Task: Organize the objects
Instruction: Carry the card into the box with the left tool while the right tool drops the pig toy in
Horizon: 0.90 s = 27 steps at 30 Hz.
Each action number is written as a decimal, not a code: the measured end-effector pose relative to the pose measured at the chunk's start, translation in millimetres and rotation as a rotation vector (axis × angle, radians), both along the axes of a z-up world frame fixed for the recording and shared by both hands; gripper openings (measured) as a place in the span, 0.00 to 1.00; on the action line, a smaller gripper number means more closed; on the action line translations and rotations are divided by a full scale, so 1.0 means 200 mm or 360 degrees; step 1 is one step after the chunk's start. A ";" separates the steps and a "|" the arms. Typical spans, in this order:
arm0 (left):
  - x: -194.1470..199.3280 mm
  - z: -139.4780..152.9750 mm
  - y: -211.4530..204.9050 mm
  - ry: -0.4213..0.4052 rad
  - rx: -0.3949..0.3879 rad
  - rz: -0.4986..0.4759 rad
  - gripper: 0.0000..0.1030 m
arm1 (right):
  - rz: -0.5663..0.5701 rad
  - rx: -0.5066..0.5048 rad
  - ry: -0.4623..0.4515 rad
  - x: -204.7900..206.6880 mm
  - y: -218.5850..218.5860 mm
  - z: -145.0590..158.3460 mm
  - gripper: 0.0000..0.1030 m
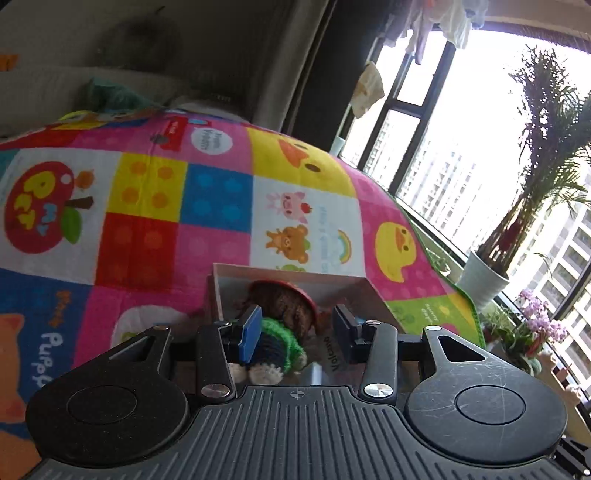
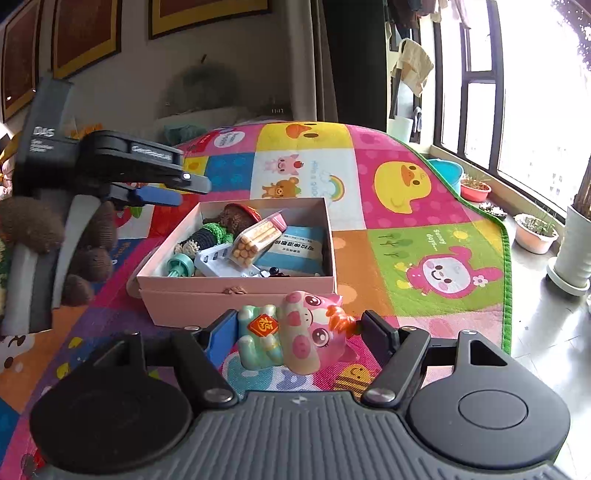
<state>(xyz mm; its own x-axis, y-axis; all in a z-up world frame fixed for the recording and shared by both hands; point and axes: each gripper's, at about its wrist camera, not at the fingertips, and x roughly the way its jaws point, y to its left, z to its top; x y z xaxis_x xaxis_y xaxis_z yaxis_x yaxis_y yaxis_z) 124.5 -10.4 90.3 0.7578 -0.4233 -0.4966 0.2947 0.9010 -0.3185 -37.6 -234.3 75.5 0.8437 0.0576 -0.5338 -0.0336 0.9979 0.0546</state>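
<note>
The right gripper [image 2: 297,328], jaws spread around the pig figurine [image 2: 310,332] lying near the pink box [image 2: 236,291], is needing a centred squeeze, while the left gripper [image 1: 295,328] is hovering released over the box.

Colourful cartoon play mat [image 2: 406,206] on floor; bright dark-framed windows [image 2: 517,110]; potted plants [image 1: 532,206] along sill.

A home: cartoon play mat [image 2: 406,206], framed pictures [image 2: 85,33], potted plants [image 2: 535,232].
</note>
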 end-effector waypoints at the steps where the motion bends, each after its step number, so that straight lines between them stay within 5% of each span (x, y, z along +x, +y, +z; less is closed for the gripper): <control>1: -0.02 -0.01 0.03 0.0010 0.0004 0.0016 0.45 | 0.0007 0.0003 0.0003 0.01 0.01 0.00 0.70; 16: -0.15 -0.16 0.09 0.0166 -0.0004 -0.0020 0.45 | 0.0049 -0.0014 -0.0013 0.23 0.02 0.18 0.70; 27: -0.18 -0.10 0.20 0.0146 -0.0030 0.0024 0.45 | -0.0101 0.0213 0.0112 0.84 -0.07 0.31 0.70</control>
